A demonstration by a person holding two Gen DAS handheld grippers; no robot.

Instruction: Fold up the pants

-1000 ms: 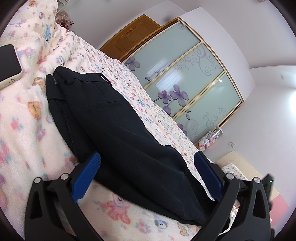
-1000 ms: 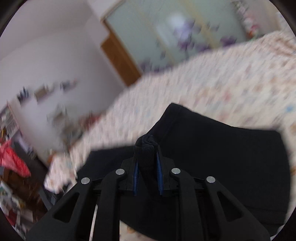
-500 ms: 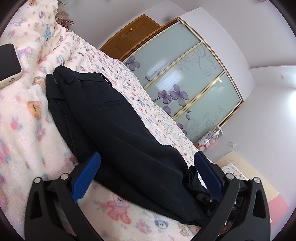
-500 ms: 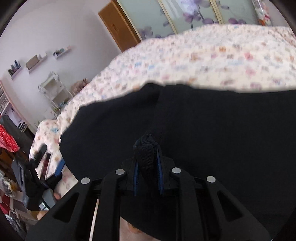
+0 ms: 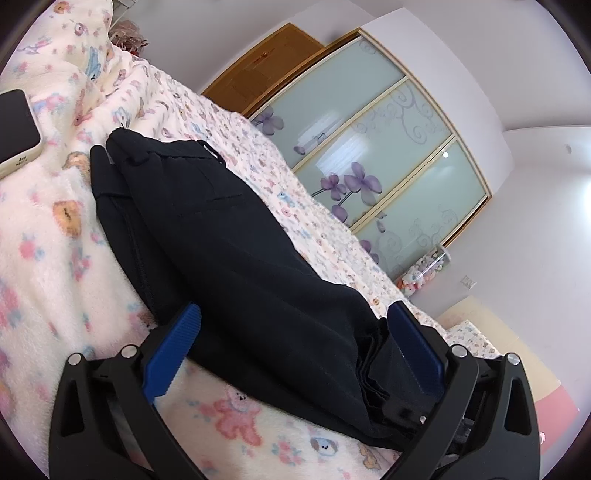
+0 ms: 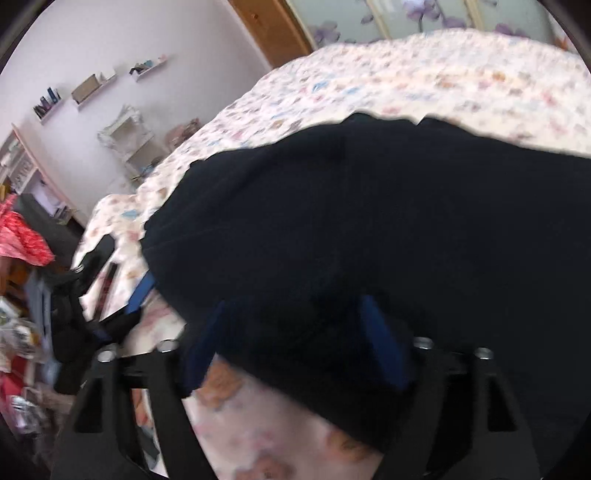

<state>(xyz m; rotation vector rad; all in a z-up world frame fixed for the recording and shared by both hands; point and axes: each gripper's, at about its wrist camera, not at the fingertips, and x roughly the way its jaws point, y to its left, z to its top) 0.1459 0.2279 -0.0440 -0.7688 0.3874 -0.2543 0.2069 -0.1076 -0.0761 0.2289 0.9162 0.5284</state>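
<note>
The right gripper [image 6: 291, 336] hung low over the black pants [image 6: 369, 229], its jaws spread wide after just opening. The dark fabric lay between the blue pads [image 6: 380, 343], apparently loose rather than pinched, though blur made the contact hard to judge. The pants sprawled across a patterned blanket [image 6: 424, 77] covering the bed. At the left edge the left gripper [image 6: 122, 302] sat beside the cloth, one blue pad showing. Beyond the bed stood a wooden door [image 6: 273, 26], wall shelves [image 6: 92, 88] and a red cloth [image 6: 22, 236] at the far left.
</note>
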